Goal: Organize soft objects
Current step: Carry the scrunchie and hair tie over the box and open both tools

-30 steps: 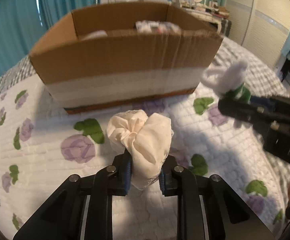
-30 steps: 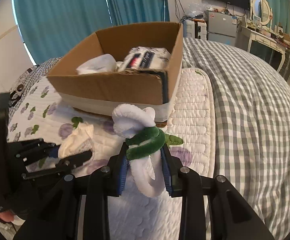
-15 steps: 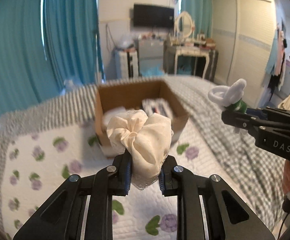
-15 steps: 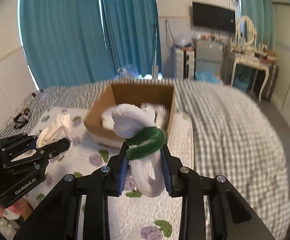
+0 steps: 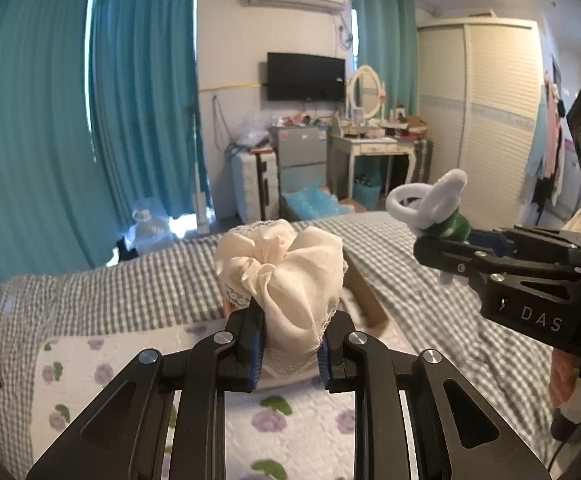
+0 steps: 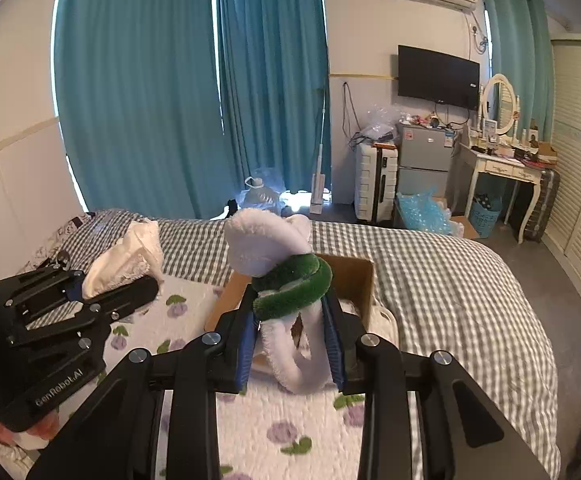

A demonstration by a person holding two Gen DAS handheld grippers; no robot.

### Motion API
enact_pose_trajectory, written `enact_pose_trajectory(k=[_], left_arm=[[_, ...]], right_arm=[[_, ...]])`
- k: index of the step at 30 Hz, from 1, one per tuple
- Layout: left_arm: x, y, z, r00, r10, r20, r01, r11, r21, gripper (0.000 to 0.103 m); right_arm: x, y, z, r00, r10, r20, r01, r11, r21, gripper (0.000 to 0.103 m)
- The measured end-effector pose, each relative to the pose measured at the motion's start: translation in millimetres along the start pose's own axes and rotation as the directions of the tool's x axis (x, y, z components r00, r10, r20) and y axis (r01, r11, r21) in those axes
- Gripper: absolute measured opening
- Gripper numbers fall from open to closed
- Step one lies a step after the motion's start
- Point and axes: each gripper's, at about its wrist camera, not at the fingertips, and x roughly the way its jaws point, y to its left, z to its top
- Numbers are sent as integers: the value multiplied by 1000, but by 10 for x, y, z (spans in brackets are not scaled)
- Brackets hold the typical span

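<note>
My left gripper point(image 5: 288, 354) is shut on a cream fabric scrunchie point(image 5: 282, 276) and holds it high above the bed. My right gripper point(image 6: 290, 350) is shut on white and green fuzzy hair bands point(image 6: 286, 280), also raised. The cardboard box point(image 6: 354, 276) sits on the bed below and ahead, mostly hidden behind the held items; its edge shows in the left wrist view point(image 5: 364, 296). Each gripper shows in the other view: the right one point(image 5: 442, 240) at right, the left one point(image 6: 130, 280) at left.
The bed has a grey checked cover point(image 6: 450, 280) and a white floral quilt point(image 6: 290, 428). Beyond it stand teal curtains point(image 6: 170, 100), a suitcase point(image 6: 374, 184), a small fridge point(image 6: 426, 160), a dressing table point(image 6: 502, 168) and a wardrobe point(image 5: 490, 120).
Both grippers have risen well above the bed with their items still held. The box, close and large one second ago, is now small and low in view.
</note>
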Motion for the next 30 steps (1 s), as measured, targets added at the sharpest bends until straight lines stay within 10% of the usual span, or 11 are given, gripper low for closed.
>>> enact_pose_trajectory(k=[20, 25, 30], left_arm=[[1897, 180, -343, 990, -5, -140, 7, 1000, 18, 24], [1993, 142, -399, 982, 64, -177, -55, 997, 55, 26], [1877, 140, -395, 977, 74, -199, -63, 996, 64, 26]], right_arm=[[2351, -473, -136, 983, 60, -174, -28, 983, 182, 31], [2431, -549, -151, 986, 23, -167, 14, 976, 218, 80], [2196, -621, -102, 987, -14, -160, 51, 972, 230, 80]])
